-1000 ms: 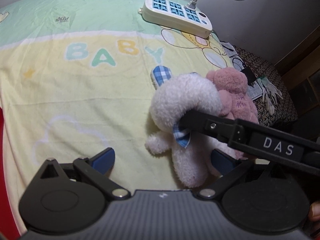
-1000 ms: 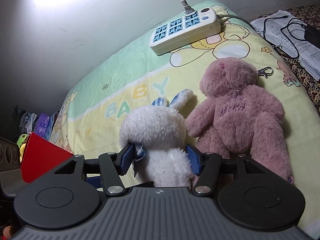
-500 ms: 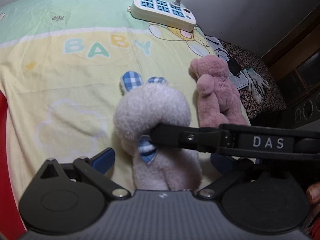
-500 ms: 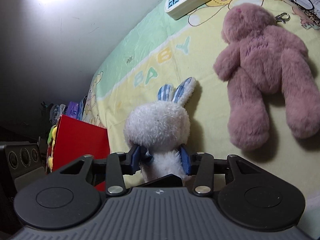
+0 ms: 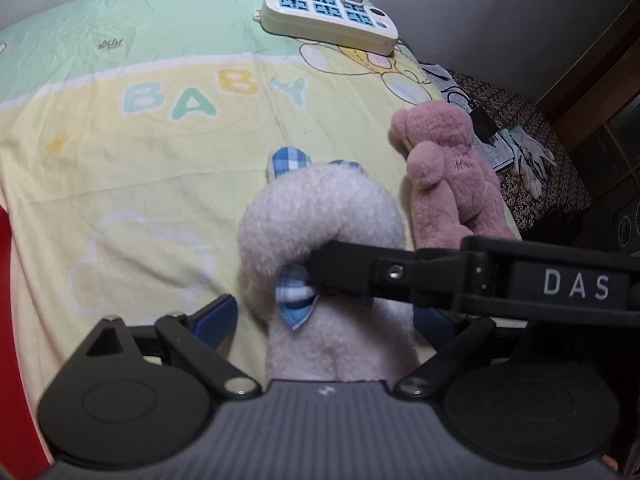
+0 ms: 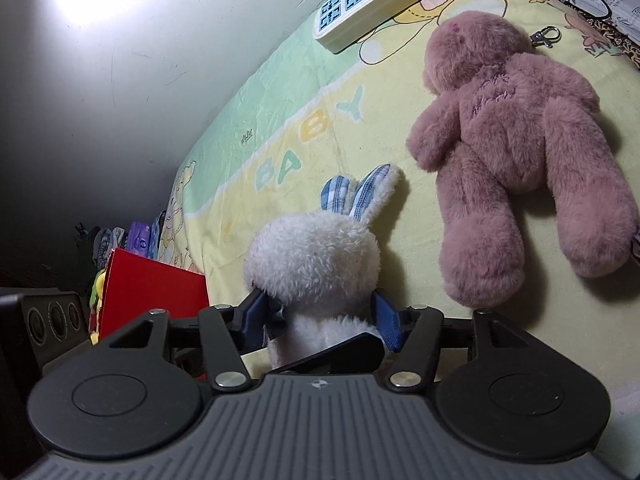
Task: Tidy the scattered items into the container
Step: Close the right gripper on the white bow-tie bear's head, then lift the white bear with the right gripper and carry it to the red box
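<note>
Fingers of our right gripper sit either side of the white bunny at its neck, just under the head. They have just been opening, and the blue pads look barely touching the fur, so we cannot tell whether any squeeze remains. We took it at the neck because that is its narrowest part, where the soft head would rest on the pads.

Our left gripper is spread wide around the bunny's lower body. Its fingers have just been closing a little, but the left pad stands clear of the fur, so it grips nothing yet. We judge it is placed there to steady the body or take the toy over.

White bunny stays over the bed sheet, ears toward the power strip. The pink bear lies apart on the sheet, face down, not yet handled.

The red container stands at the bed's edge to our left, near the bunny, so the carry should be short.
</note>
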{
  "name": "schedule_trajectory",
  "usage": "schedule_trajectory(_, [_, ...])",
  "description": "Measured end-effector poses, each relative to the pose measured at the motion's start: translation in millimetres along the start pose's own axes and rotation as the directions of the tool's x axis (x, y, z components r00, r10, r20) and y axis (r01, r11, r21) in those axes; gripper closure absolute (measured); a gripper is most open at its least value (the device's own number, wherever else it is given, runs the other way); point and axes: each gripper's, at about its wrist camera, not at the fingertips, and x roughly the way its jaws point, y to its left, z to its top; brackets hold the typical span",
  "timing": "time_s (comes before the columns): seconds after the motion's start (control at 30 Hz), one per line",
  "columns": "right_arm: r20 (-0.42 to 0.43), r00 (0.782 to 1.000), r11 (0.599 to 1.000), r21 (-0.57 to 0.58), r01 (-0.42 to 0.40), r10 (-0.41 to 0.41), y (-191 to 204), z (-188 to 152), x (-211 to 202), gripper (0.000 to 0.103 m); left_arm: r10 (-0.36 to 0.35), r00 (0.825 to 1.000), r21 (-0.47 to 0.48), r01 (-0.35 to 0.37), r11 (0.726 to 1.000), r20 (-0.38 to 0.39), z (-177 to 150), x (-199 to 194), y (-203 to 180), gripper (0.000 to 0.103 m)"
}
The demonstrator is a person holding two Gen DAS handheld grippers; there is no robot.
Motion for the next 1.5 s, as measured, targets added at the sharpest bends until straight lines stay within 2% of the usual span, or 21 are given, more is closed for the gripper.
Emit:
schedule_trajectory(0.3, [-0.022,1.000,1.000,0.015,-0.016,0.016,-4.6,0.0,-5.0,0.052,-0.002,1.000,0.010,0.002,1.000,-0.002,0.0,-5.3,-1.7,0.015])
schedule_trajectory(0.57, [-0.032,0.999,0.999,0.050,-0.015,0.017,-5.1,-8.5,-16.4,0.058,-0.024,1.000,0.024,0.024,0.999,-0.001,-9.7,-20.0,-11.5,0.030])
schedule_trajectory(0.73, [-0.038,0.999,0.999,0.034,-0.020,0.021,0.7,-20.7,-27.3,0.059,-0.024,1.000,0.038,0.023,0.999,0.008,-22.4,-34.3,-19.0,0.031])
schedule_trajectory(0.9, [-0.063,0.997,0.999,0.024,-0.034,0.036,4.4,-37.0,-34.0,0.059,-0.058,0.998,0.043,0.059,0.997,-0.005,-43.6,-49.0,-22.0,0.030])
schedule_trajectory(1.03, [-0.085,0.996,1.000,0.018,-0.021,0.023,4.8,-50.1,-29.7,0.058,-0.035,0.999,0.040,0.036,0.999,-0.031,-58.3,-46.3,-19.1,0.030])
schedule_trajectory(1.2, [-0.067,0.998,0.999,0.032,-0.018,0.020,4.4,-49.7,-27.5,0.054,-0.022,0.999,0.024,0.022,0.999,-0.027,-59.2,-40.3,-14.3,0.022])
schedule_trajectory(1.4, [-0.071,0.997,0.998,0.056,-0.022,0.026,0.9,-48.7,-21.0,0.047,-0.005,0.999,0.029,0.006,1.000,-0.045,-58.2,-29.1,-17.1,0.027])
schedule_trajectory(1.5, [-0.084,0.996,0.998,0.062,-0.023,0.028,-0.4,-49.3,-19.8,0.048,0.012,0.999,0.041,-0.010,0.999,-0.041,-60.0,-29.1,-20.0,0.028])
